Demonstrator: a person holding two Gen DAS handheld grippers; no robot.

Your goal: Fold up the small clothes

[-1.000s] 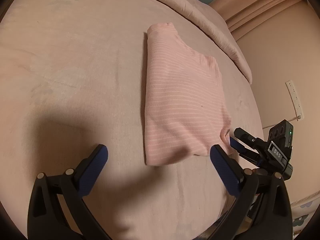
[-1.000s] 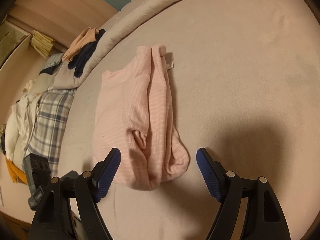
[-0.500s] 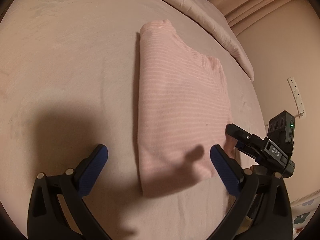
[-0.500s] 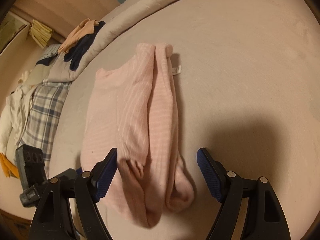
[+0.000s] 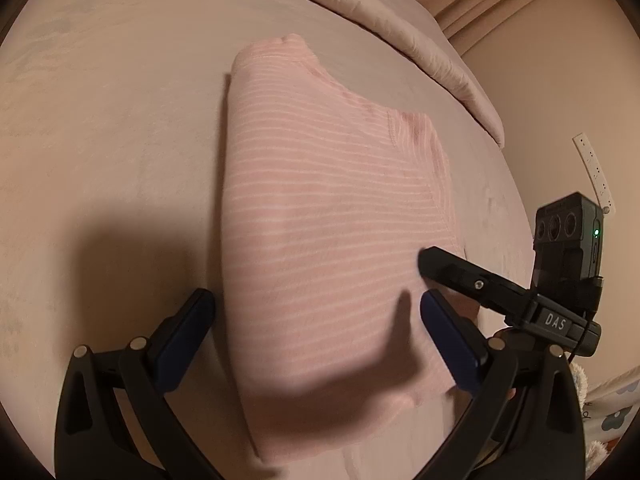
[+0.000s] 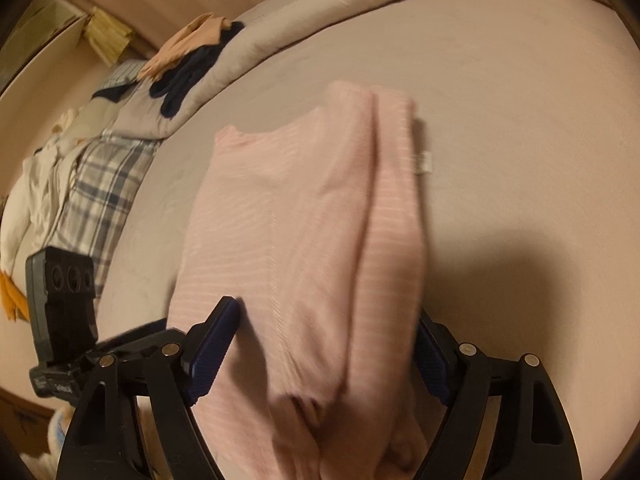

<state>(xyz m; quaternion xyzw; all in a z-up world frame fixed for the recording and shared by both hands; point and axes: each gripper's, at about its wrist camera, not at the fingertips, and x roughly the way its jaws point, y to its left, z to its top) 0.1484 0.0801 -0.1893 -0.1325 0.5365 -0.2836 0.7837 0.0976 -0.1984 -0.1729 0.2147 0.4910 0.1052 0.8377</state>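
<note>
A pink striped top (image 5: 320, 220) lies folded lengthwise on the bed sheet (image 5: 100, 140). In the right wrist view the top (image 6: 304, 220) shows a sleeve fold along its right side and a white label (image 6: 424, 162). My left gripper (image 5: 316, 304) is open, its blue pads on either side of the top's near end without pressing it. My right gripper (image 6: 326, 314) straddles the other near end; its jaws are opening, and the cloth lies loose between them. One black finger (image 5: 448, 266) of the right gripper rests by the top's right edge.
A rolled blanket (image 5: 400, 20) runs along the far side of the bed. A plaid garment (image 6: 100, 184), white clothes (image 6: 24, 200) and navy and peach pieces (image 6: 188, 64) are piled at the left. A power strip (image 5: 596, 172) hangs on the wall.
Both grippers have moved forward over the bed, and the top's near end now lies between each pair of fingers. The top itself has stayed flat.
</note>
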